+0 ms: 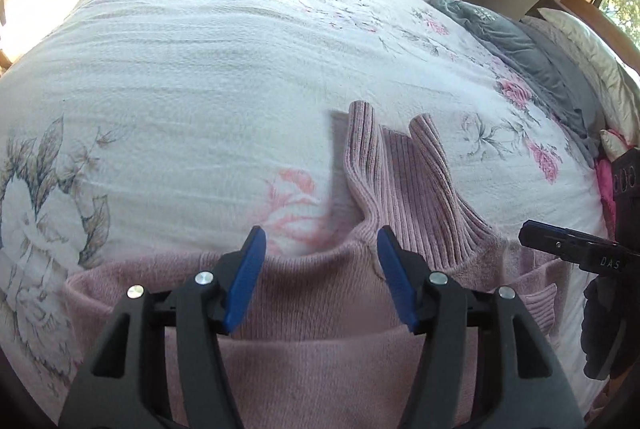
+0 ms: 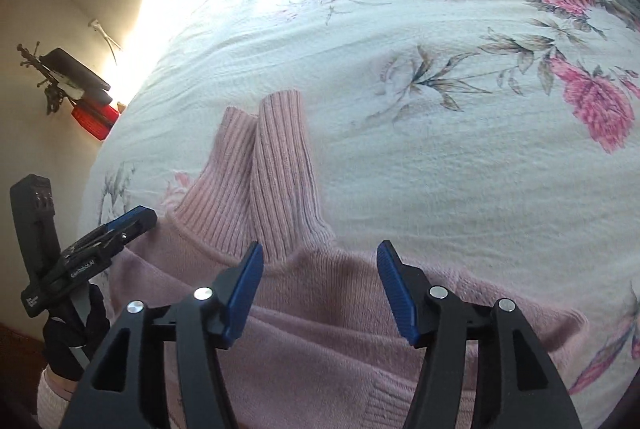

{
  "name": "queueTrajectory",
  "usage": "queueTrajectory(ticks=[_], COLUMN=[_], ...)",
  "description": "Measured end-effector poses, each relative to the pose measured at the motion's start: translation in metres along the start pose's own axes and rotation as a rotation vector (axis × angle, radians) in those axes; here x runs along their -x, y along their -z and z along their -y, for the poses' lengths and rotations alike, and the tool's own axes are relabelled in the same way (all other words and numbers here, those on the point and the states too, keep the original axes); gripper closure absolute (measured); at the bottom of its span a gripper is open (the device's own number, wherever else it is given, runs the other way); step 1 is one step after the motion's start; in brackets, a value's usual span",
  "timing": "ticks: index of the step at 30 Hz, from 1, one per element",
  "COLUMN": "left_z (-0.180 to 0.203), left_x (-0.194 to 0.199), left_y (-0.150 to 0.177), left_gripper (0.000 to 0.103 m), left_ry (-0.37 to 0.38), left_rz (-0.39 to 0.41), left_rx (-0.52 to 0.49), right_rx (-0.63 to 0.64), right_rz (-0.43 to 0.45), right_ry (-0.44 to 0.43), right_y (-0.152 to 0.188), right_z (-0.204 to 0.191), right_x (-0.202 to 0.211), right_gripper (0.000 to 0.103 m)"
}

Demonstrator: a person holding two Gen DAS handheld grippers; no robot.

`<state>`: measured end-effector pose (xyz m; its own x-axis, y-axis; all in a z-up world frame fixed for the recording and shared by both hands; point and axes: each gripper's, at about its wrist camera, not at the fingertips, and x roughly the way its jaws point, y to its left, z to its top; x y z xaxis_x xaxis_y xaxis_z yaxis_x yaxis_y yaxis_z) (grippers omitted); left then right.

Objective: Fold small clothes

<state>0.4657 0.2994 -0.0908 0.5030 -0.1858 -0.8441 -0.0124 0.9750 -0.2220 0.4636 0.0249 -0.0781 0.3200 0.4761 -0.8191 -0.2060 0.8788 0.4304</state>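
White letters "DAS" stand on the black body of the right gripper (image 1: 576,249), seen at the right edge of the left wrist view, just beside the pink sweater (image 1: 320,309). In the right wrist view, the left gripper (image 2: 132,225) carries white lettering too blurred to read surely.

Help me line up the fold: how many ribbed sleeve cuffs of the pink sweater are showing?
2. One ribbed cuff lies on top, pointing up the bed; the other cuff sits beside it, partly tucked under. Both extend past the sweater folded edge onto the floral bedspread.
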Motion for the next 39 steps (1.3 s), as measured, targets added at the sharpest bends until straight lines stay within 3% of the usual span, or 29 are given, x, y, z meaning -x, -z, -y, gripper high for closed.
queueTrajectory(ticks=[11,13,14,16,17,21,25,28,30,35,38,39], left_z=[0.014,0.019,0.020,0.022,0.022,0.018,0.023,0.032,0.036,0.037,0.027,0.022], left_x=[-0.057,-0.067,-0.069,-0.073,-0.073,-0.049,-0.007,0.009,0.020,0.054,0.065,0.065], left_y=[-0.031,-0.033,-0.032,-0.029,-0.027,-0.019,-0.003,0.013,0.026,0.074,0.108,0.119], left_gripper=[0.046,0.048,0.053,0.081,0.095,0.095,0.095,0.095,0.095,0.093,0.074,0.071], left_ry=[0.085,0.102,0.111,0.143,0.152,0.208,0.279,0.269,0.308,0.354,0.364,0.363], left_rz=[-0.048,-0.064,-0.065,-0.071,-0.077,0.007,0.124,0.155,0.165,0.190,0.166,0.145], left_rx=[0.042,0.058,0.073,0.089,0.092,0.099,0.020,-0.044,-0.059,-0.170,-0.195,-0.198], right_rx=[-0.029,-0.046,-0.057,-0.069,-0.065,0.005,0.111,0.111,0.125,0.269,0.337,0.343], right_rz=[-0.046,-0.040,-0.046,-0.026,-0.005,0.106,0.191,0.181,0.174,0.166,0.113,0.087], right_ry=[-0.045,-0.081,-0.107,-0.129,-0.149,-0.180,-0.234,-0.265,-0.298,-0.332,-0.292,-0.264], right_y=[-0.031,-0.030,-0.030,-0.028,-0.027,-0.016,0.004,0.011,0.019,0.073,0.111,0.123], right_z=[-0.009,-0.008,-0.007,-0.006,-0.005,-0.005,-0.012,-0.015,-0.020,-0.031,-0.027,-0.023], right_x=[-0.068,-0.072,-0.074,-0.071,-0.065,-0.028,0.011,0.021,0.026,0.059,0.068,0.067], right_gripper=[0.043,0.050,0.064,0.084,0.086,0.096,0.097,0.097,0.097,0.098,0.094,0.092])
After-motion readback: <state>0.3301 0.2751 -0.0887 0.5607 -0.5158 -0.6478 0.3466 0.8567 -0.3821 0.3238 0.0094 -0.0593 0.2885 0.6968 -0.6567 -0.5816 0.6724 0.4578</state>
